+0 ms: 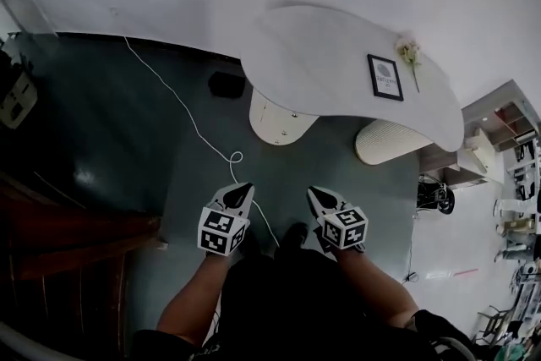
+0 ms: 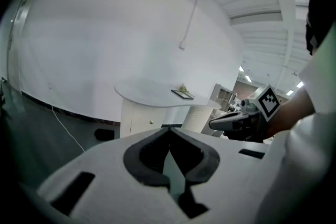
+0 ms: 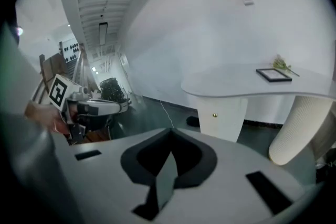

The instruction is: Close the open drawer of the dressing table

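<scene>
The white dressing table (image 1: 330,55) stands against the wall ahead, with a black picture frame (image 1: 385,77) and a flower sprig (image 1: 411,55) on top. Under it are a white cabinet (image 1: 277,119) with a small gold knob (image 3: 214,115) and a ribbed white leg (image 1: 390,139). From here the cabinet front looks flush; no pulled-out drawer shows. My left gripper (image 1: 243,188) and right gripper (image 1: 313,194) hang side by side over the dark floor, well short of the table. Both are shut and empty. The left gripper's (image 2: 169,132) jaws meet at the tip, and so do the right gripper's (image 3: 170,132).
A white cable (image 1: 182,106) runs across the dark floor from the wall toward my feet. A black box (image 1: 226,84) lies at the wall beside the cabinet. Dark wooden furniture (image 1: 68,232) stands at the left, and shelves (image 1: 499,127) and a black device (image 1: 435,197) at the right.
</scene>
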Tool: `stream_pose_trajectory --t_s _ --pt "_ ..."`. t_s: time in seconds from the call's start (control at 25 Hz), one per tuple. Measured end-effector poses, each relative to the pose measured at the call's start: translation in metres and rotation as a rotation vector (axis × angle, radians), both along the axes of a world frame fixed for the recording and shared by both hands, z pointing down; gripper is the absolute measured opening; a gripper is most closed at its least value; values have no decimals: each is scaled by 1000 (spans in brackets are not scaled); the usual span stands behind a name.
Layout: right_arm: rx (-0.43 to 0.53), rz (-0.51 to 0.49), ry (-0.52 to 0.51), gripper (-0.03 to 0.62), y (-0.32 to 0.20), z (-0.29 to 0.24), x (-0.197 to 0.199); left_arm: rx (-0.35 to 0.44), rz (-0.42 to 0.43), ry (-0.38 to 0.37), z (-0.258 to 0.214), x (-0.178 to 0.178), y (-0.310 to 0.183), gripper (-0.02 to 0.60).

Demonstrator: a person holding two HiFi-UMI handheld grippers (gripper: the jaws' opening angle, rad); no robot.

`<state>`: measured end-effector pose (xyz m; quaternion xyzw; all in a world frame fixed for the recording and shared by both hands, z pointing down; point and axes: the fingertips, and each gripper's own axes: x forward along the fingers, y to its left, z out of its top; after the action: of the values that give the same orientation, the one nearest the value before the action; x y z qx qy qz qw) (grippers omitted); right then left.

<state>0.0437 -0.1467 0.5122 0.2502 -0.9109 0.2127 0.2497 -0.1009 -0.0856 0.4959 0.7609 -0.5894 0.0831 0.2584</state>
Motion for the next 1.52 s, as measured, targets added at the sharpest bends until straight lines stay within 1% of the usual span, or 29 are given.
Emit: stream_pose_trajectory --t_s 0.12,0.2,0.4,0.52,0.6,0.68,0.84,1.0,1.12,1.2,1.32,1.4,1.52 --pt "40 10 -33 5 0 -36 7 72 6 -11 -38 8 0 8" --pt "60 10 -60 5 -2 -56 8 103 1 -18 -56 10 -1 8" --pt "107 -3 -125 5 -18 -91 21 128 -30 -36 -78 14 -11 8" --pt "207 -53 -101 5 -26 -109 43 146 -56 -50 -91 28 -16 8" --pt "275 -107 -76 5 -26 -119 65 163 -73 -56 -97 45 -20 8" --pt "317 -141 -75 5 -29 -128 92 177 -86 -59 -105 66 -27 8" --pt "386 -146 -63 5 -49 -144 151 190 -102 -66 -123 114 -47 8" --pt "398 -132 -110 5 -64 -154 207 199 -111 -97 -135 161 -57 8" --pt "400 -112 -153 5 -84 -162 239 202 -111 -100 -142 195 -69 8" --pt "406 -110 -193 5 -95 -173 251 207 -105 -105 -152 215 -74 8" --pt "433 -118 -243 5 -107 -195 258 241 -89 -147 -176 233 -80 8" --pt "450 -113 -277 5 -110 -209 261 273 -86 -176 -194 237 -81 8" --pt "469 -111 -325 5 -106 -229 266 321 -95 -235 -219 232 -80 8"
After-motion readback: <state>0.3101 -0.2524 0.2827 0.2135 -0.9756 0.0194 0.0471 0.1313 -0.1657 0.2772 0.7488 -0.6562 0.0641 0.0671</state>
